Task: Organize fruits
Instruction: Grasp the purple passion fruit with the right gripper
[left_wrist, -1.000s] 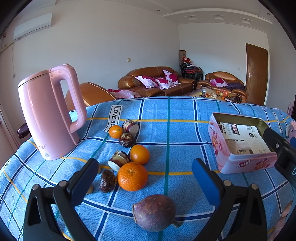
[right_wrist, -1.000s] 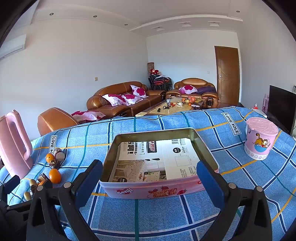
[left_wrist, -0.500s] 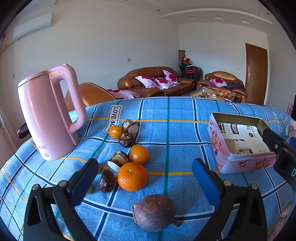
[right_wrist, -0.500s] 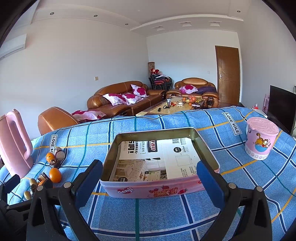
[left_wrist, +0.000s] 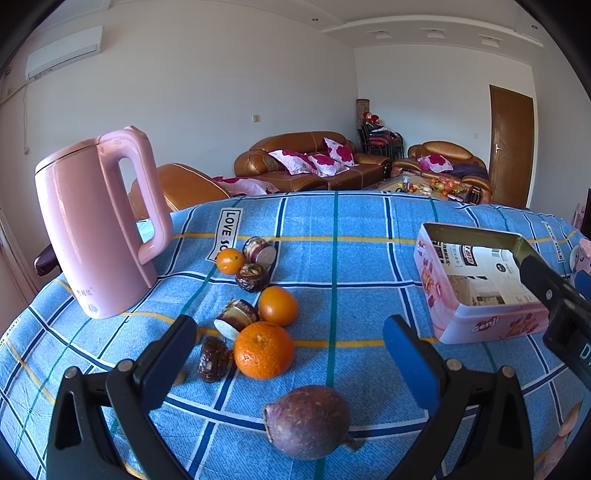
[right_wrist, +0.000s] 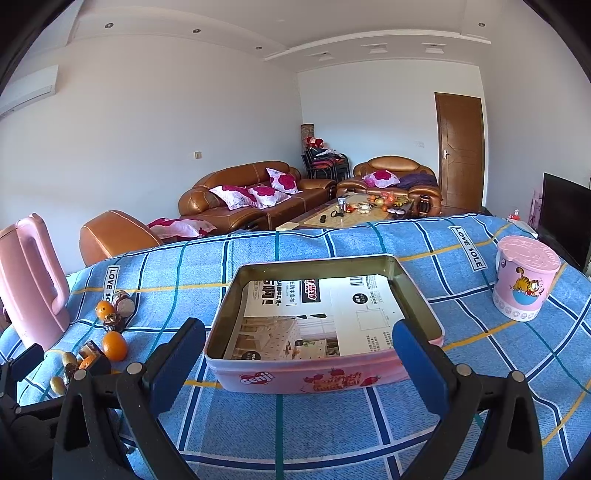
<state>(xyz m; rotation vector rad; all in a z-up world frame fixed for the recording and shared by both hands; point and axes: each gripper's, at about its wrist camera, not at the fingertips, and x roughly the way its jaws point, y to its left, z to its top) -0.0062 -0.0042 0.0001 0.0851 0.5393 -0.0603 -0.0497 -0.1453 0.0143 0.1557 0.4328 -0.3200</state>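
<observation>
Fruits are lying loose on the bench near the kettle (left_wrist: 92, 229), the passion fruit (left_wrist: 308, 421) nearest; the tin (right_wrist: 325, 332) is waiting empty at right. Left gripper (left_wrist: 288, 354) and right gripper (right_wrist: 299, 350) are hanging spread, gripping nothing, probably preparing a pick.

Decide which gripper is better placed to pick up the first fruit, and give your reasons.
Left. The left gripper is open with the purple fruit lying just ahead between its fingers. The right gripper faces the pink tin, away from the fruit.

Bare cloth (left_wrist: 354, 295) between fruit cluster (left_wrist: 264, 332) and tin (left_wrist: 476, 284); kettle (left_wrist: 92, 229) blocking left; cup (right_wrist: 524, 282) standing right.
</observation>
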